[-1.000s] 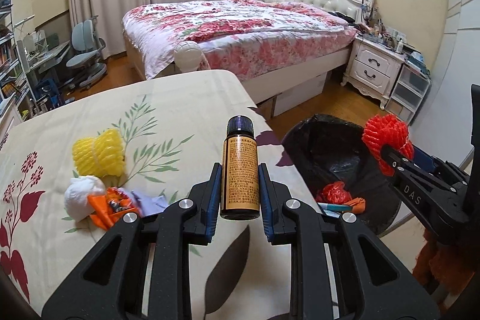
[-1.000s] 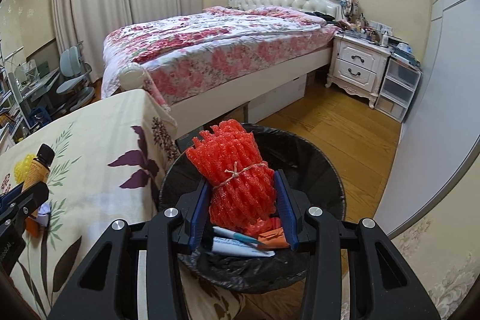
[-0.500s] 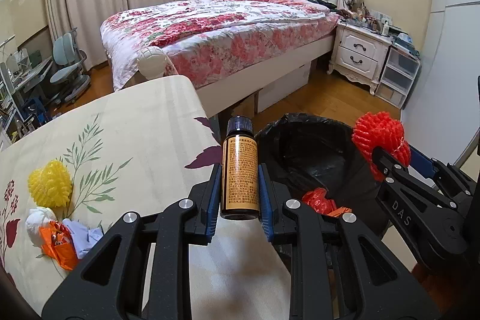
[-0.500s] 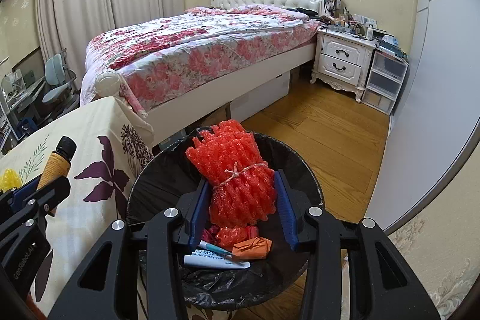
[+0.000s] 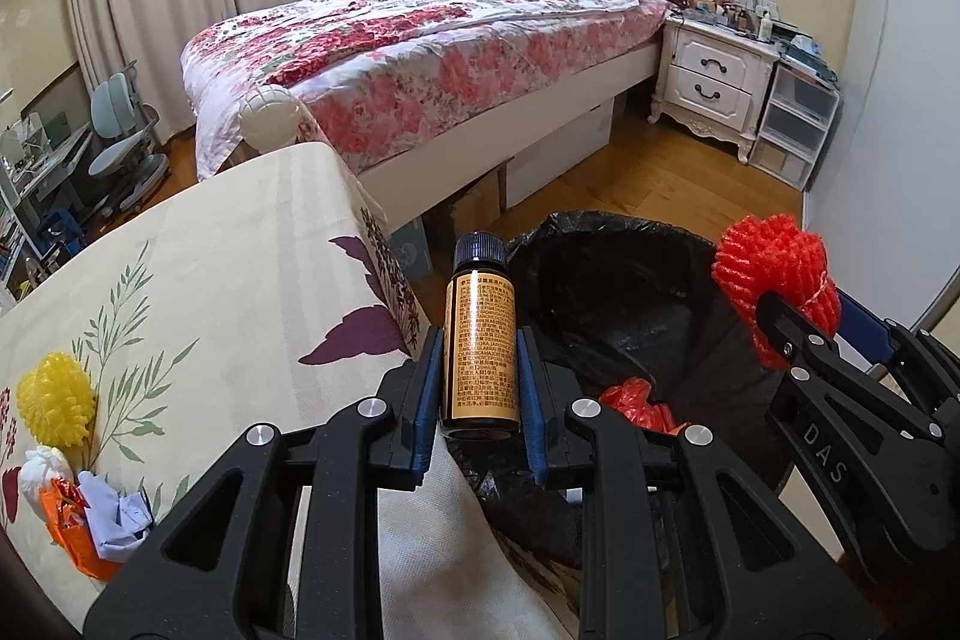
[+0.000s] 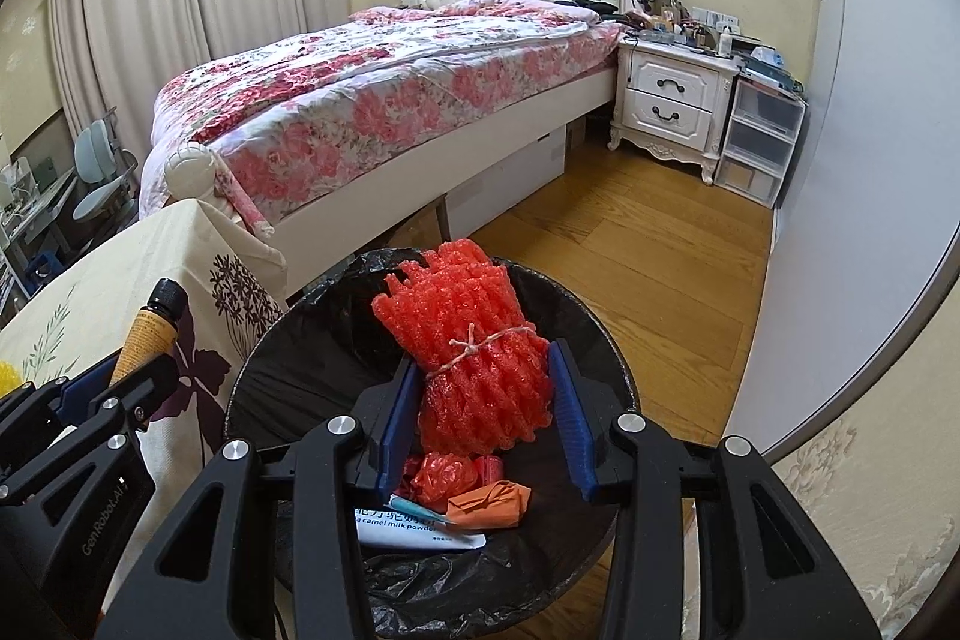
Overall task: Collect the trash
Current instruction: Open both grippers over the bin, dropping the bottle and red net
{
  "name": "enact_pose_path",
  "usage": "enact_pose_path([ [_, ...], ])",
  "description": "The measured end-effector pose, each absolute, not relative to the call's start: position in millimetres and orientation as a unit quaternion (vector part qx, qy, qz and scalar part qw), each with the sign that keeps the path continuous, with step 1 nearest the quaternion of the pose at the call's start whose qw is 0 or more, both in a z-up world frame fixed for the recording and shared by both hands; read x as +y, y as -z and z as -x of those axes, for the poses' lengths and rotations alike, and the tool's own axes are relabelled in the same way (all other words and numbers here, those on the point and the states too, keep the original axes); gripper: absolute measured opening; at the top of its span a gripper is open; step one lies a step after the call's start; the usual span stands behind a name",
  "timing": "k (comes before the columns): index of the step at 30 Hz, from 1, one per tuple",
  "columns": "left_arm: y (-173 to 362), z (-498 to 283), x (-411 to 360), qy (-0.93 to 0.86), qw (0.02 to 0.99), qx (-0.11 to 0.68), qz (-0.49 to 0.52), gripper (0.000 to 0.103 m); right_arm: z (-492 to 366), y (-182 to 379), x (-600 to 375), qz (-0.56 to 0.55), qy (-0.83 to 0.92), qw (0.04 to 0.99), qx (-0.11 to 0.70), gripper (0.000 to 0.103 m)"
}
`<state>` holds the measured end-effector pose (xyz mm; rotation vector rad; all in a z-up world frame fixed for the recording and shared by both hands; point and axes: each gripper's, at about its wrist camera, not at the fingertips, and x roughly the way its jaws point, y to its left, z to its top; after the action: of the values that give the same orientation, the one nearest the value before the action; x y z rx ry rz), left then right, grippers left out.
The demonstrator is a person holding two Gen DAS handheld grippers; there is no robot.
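Note:
My left gripper [image 5: 480, 400] is shut on a small brown bottle [image 5: 480, 346] with a dark cap, held upright at the table's right edge, beside the black-lined trash bin [image 5: 606, 292]. My right gripper [image 6: 480, 424] is shut on a red foam net bundle [image 6: 474, 346] tied with string, held over the bin's opening [image 6: 300, 352]. The bin holds red plastic, an orange wrapper [image 6: 489, 505] and a white packet [image 6: 414, 526]. The bottle also shows in the right wrist view [image 6: 147, 331], and the red bundle in the left wrist view [image 5: 774, 274].
On the floral tablecloth [image 5: 210, 280] lie a yellow foam net [image 5: 54, 400], a white wad [image 5: 42, 478], an orange wrapper [image 5: 66, 520] and pale crumpled paper [image 5: 120, 514]. A bed [image 5: 420, 40], nightstand [image 5: 714, 82] and plastic drawers [image 5: 792, 124] stand beyond the bin.
Both grippers have moved right, away from the table. The left one with the bottle now reaches the table edge beside the bin. The right one holds the red bundle further over the bin.

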<state>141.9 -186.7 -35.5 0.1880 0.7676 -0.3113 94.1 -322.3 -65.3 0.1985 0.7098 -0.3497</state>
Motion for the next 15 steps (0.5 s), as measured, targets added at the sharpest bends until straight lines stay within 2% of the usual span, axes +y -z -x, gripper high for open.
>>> enact_pose_path([
  [2,38,-143,-188,0.151,0.909,0.376,-0.093,0.024,-95,66,-324,-0.096,0.173,0.917,0.346,0.045],
  [3,38,-143,-188,0.151,0.909,0.376,-0.092,0.03,-95,67,-324,-0.095,0.174,0.917,0.347,0.047],
  [4,37,-143,-187,0.15,0.91,0.376,-0.092,0.043,-95,67,-325,-0.095,0.176,0.916,0.347,0.05],
  [6,36,-142,-185,0.147,0.912,0.372,-0.089,0.052,-95,67,-325,-0.095,0.179,0.916,0.347,0.054],
  [15,28,-136,-177,0.138,0.918,0.359,-0.094,0.071,-90,63,-324,-0.092,0.186,0.916,0.343,0.057],
])
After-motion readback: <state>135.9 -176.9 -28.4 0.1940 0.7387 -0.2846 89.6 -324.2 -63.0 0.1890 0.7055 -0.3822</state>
